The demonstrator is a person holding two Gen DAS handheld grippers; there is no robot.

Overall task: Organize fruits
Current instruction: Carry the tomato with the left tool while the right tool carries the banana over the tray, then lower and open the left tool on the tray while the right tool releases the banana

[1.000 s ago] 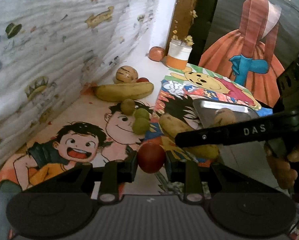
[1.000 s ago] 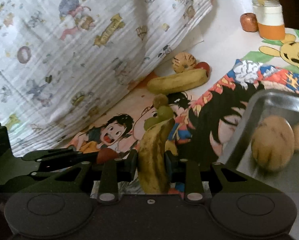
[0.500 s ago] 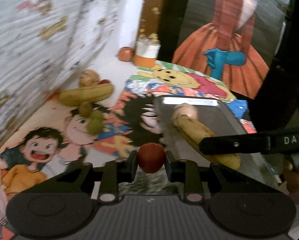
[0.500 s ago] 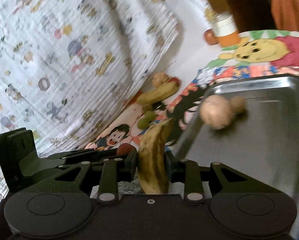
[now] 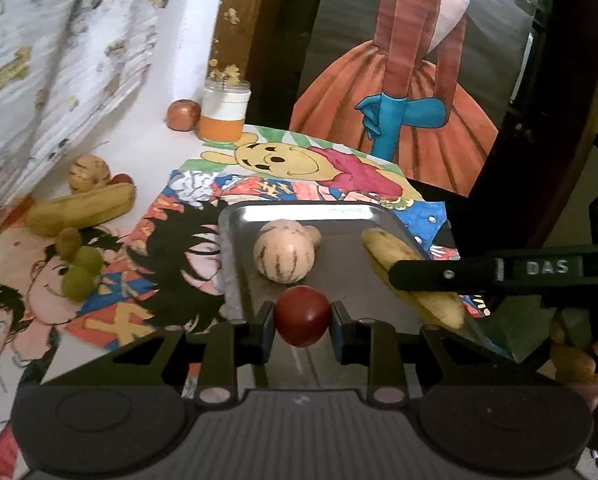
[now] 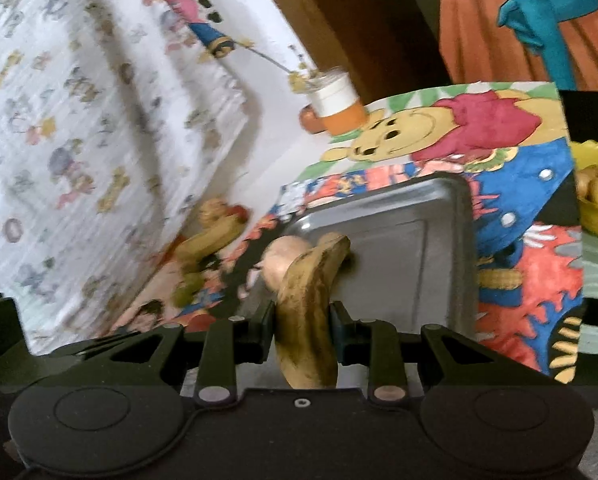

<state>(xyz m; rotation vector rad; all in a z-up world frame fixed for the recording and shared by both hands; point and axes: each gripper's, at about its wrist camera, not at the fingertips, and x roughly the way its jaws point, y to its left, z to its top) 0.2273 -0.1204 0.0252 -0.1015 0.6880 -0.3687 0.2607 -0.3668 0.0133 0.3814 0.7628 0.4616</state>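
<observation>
My left gripper (image 5: 302, 316) is shut on a small red tomato (image 5: 302, 315), held over the near end of a metal tray (image 5: 235, 264). On the tray lie a pale striped round fruit (image 5: 281, 251) and a smaller one behind it. My right gripper (image 6: 302, 318) is shut on a spotted yellow banana (image 6: 307, 312), held over the same tray (image 6: 427, 264). In the left wrist view that banana (image 5: 383, 248) and the right gripper's dark finger cross the tray's right side. Another banana (image 5: 81, 209), green grapes (image 5: 79, 268) and a striped fruit (image 5: 89, 168) lie on the cartoon mat at the left.
An orange-and-white jar (image 5: 223, 110) and a reddish fruit (image 5: 183, 115) stand at the back by the wall. A printed cloth (image 6: 79, 120) hangs along the left. A yellow bowl of fruit (image 6: 597, 188) sits at the far right beyond the mat's edge.
Both grippers have swung right from the mat to over the tray, each still holding its fruit. The right gripper has rolled, so the tray looks tilted in its view.
</observation>
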